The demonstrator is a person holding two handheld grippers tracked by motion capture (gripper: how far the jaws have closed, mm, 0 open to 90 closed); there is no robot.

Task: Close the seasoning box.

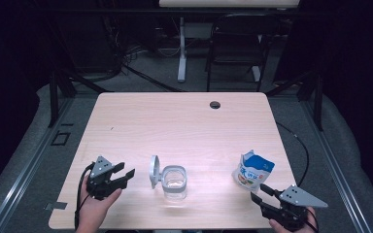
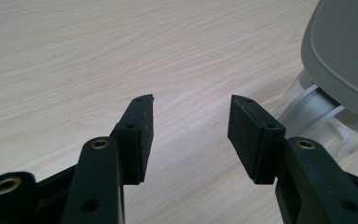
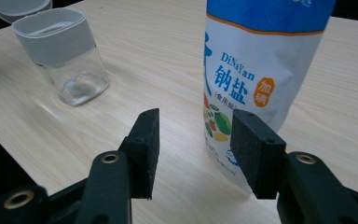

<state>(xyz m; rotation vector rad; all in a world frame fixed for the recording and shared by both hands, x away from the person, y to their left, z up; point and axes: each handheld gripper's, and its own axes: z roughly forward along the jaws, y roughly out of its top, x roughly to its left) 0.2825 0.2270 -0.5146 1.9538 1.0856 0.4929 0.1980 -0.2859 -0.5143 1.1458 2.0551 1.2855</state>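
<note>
- Bag (image 1: 253, 173) stands upright on table (image 1: 175, 121), near front-right edge; top is open; long axis is vertical.
- R claw (image 1: 258, 192) is just in front of bag, a bit to its right side; jaws spread, nothing between, not touching bag yet; in right gripper view the bag (image 3: 261, 70) is straight ahead but shifted to the right pad, so the gap (image 3: 193, 149) points more at bag's left edge.
- Judgement: R claw needs small shift toward bag's middle, then go forward; jaws stand upright beside a tall bag, so pinch across its width looks ok.
- Jar (image 1: 174, 182) is in centre-front of table, lid (image 1: 154, 171) flipped open to its left; well apart from bag, between the two claws.
- L claw (image 1: 124, 174) lies left of jar, jaws spread, empty; in left gripper view the lid (image 2: 342, 51) is ahead-right, near the right pad but apart.
- So R hand is nearer to bag, L hand nearer to jar; prob. L steadies jar, R takes bag.
</note>
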